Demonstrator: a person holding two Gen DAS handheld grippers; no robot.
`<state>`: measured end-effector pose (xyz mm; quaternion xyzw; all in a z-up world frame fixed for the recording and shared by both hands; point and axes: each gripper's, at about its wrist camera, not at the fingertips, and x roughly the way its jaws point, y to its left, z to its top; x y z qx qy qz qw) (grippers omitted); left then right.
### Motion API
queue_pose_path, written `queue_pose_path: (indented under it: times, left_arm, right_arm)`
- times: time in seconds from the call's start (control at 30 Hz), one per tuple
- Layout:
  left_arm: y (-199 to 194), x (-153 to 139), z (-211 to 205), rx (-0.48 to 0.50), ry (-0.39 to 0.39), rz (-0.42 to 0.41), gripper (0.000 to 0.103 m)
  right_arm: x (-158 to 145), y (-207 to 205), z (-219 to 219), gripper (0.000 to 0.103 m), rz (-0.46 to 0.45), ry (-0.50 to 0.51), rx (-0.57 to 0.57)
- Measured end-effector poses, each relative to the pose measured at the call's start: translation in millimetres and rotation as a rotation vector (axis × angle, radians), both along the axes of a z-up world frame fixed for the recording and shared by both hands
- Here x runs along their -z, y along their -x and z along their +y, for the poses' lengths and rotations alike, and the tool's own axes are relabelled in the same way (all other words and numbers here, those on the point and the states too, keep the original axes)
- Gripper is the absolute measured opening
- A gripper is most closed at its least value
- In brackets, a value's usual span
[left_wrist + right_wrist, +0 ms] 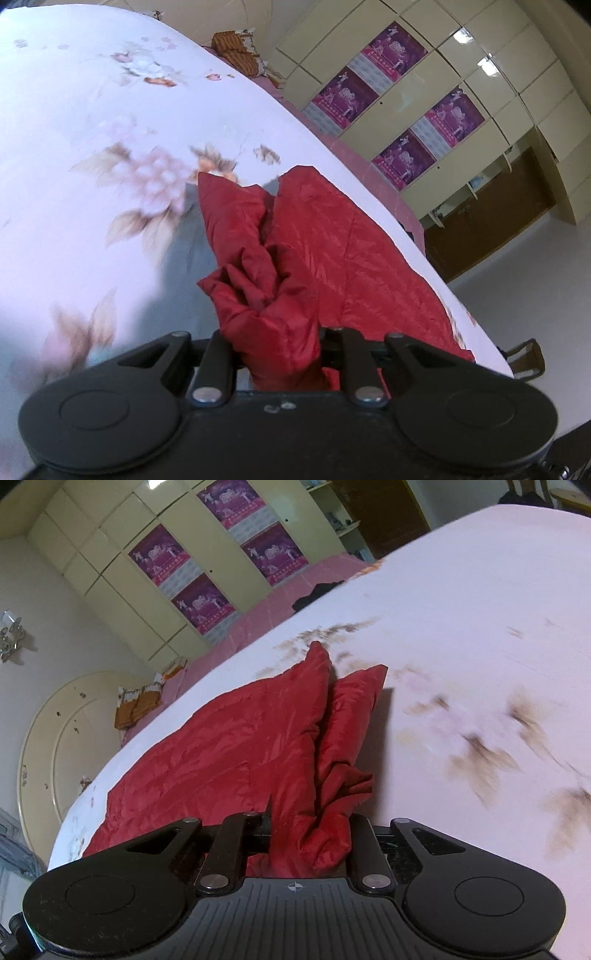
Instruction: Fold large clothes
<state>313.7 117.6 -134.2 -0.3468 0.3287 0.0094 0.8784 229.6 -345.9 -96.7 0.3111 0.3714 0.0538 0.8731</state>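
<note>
Both the left tongs (280,354) and right tongs (310,845) are clamping bunched fabric of the red quilted jacket (354,251), which is stretching straight ahead of them across the floral bed (92,129).

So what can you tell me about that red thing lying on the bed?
The red garment looks like a thin quilted jacket of shiny, crinkled fabric. It lies partly flat on the floral bedsheet, with one edge bunched up. The left gripper and the right gripper each pinch a gathered fold of it.
</note>
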Motion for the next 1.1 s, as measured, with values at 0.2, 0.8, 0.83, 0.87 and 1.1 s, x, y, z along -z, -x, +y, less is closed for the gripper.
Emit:
queue_pose_path:
  times: [0.2, 0.8, 0.83, 0.87, 1.1]
  left_arm:
    - [45, -1, -10, 0.009, 0.001, -0.002, 0.017]
    - [132, 11, -21, 0.001, 0.018, -0.015, 0.017]
    - [135, 12, -21, 0.000, 0.015, -0.017, 0.017]
    - [138, 12, -22, -0.002, 0.014, -0.018, 0.017]
    - [148, 29, -20, -0.037, 0.057, -0.008, 0.038]
  right_arm:
    - [-4, 49, -14, 0.015, 0.006, 0.003, 0.005]
    - [-3, 126, -40, 0.015, 0.010, 0.002, -0.010]
    - [-1, 128, -41, 0.015, 0.010, -0.002, -0.010]
    - [1, 130, -42, 0.015, 0.014, -0.006, -0.011]
    - [16, 125, -42, 0.018, 0.066, -0.010, -0.011]
